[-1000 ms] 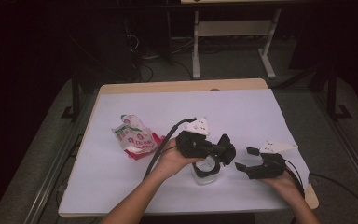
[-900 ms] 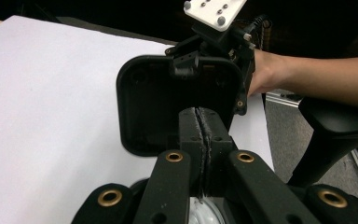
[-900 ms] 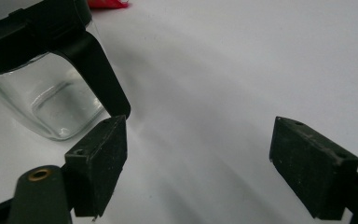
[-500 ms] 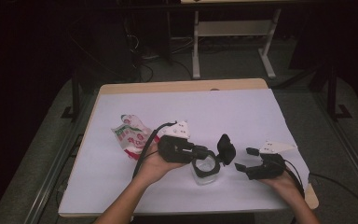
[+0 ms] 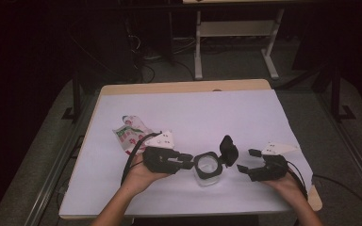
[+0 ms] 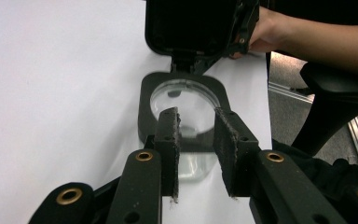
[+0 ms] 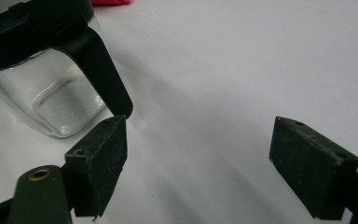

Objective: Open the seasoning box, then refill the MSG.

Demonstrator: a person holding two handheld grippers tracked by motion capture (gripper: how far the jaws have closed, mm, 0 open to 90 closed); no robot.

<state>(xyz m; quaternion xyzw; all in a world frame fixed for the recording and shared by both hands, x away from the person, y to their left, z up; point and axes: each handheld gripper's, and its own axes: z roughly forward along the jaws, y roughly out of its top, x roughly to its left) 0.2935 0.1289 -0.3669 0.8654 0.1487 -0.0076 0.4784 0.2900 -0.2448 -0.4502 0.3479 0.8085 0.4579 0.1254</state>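
A clear square jar (image 5: 208, 165) with a black rim stands near the table's front edge, its black hinged lid (image 5: 228, 149) flipped up. My left gripper (image 5: 187, 162) lies just left of the jar, pointing at it. Its jaws have just been opening and stand a little apart, with no pad pressing on anything. In the left gripper view the jar's rim (image 6: 186, 93) lies just past the fingertips (image 6: 168, 135), and the raised lid (image 6: 191, 28) stands behind it. My right gripper (image 5: 247, 161) rests open to the right of the jar (image 7: 51, 93), jaws wide with bare table between them.
A crumpled red, green and white pouch (image 5: 129, 132) lies left of the left hand. The white sheet (image 5: 198, 113) covers the wooden table, whose back half is bare. A cable trails from each gripper towards the front edge.
The left gripper has drawn back to the left, away from the lid, and its jaws have parted. The lid stays upright. The right gripper has not moved.
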